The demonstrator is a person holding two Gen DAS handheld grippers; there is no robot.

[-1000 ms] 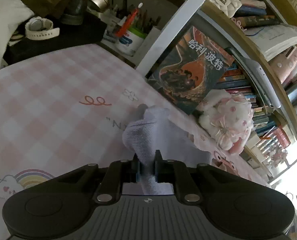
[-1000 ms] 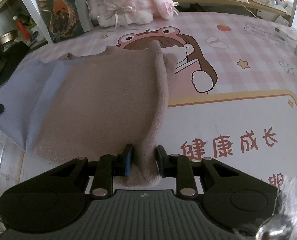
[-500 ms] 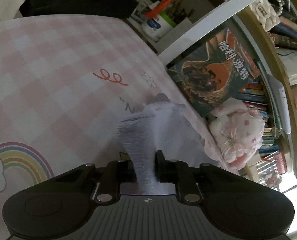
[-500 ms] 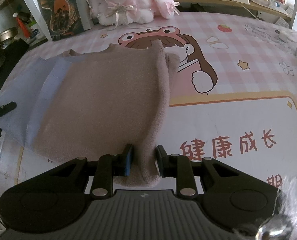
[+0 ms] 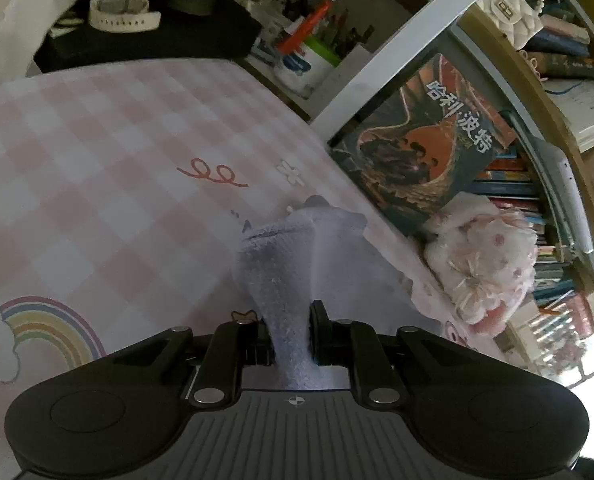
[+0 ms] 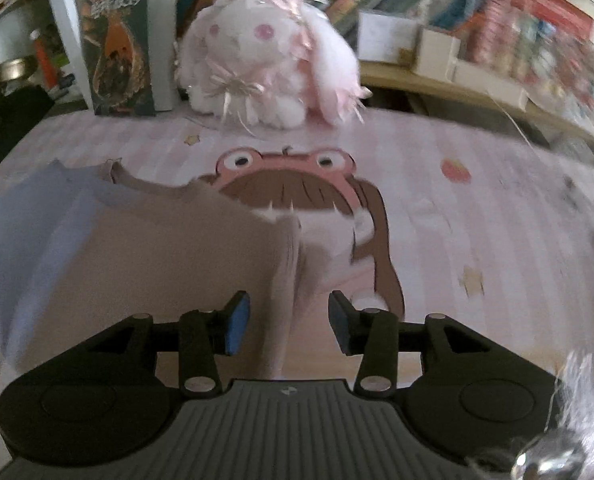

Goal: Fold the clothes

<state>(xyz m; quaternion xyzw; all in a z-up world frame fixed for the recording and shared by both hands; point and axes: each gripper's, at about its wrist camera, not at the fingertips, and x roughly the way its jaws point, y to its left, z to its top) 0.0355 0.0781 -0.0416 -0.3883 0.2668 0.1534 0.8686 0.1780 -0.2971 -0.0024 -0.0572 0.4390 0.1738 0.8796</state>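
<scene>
A garment lies on the pink checked table mat (image 5: 97, 152): a beige-pink fleece body (image 6: 169, 256) with a pale lavender part (image 6: 29, 232) at its left. My left gripper (image 5: 291, 336) is shut on a bunched edge of the lavender cloth (image 5: 285, 264), held just above the mat. My right gripper (image 6: 289, 324) is open; a raised fold of the beige cloth (image 6: 287, 280) stands between its jaws, not pinched. The right wrist view is blurred by motion.
A pink plush rabbit (image 6: 265, 64) and a dark book (image 6: 117, 52) stand at the back against a bookshelf (image 6: 477, 20). A white shelf post (image 5: 393, 44), a pen cup (image 5: 309, 60) and a watch (image 5: 121, 12) sit beyond the mat's far edge.
My right gripper has opened and let go of the beige cloth, and its view has swung forward toward the plush. My left gripper keeps its hold on the lavender edge.
</scene>
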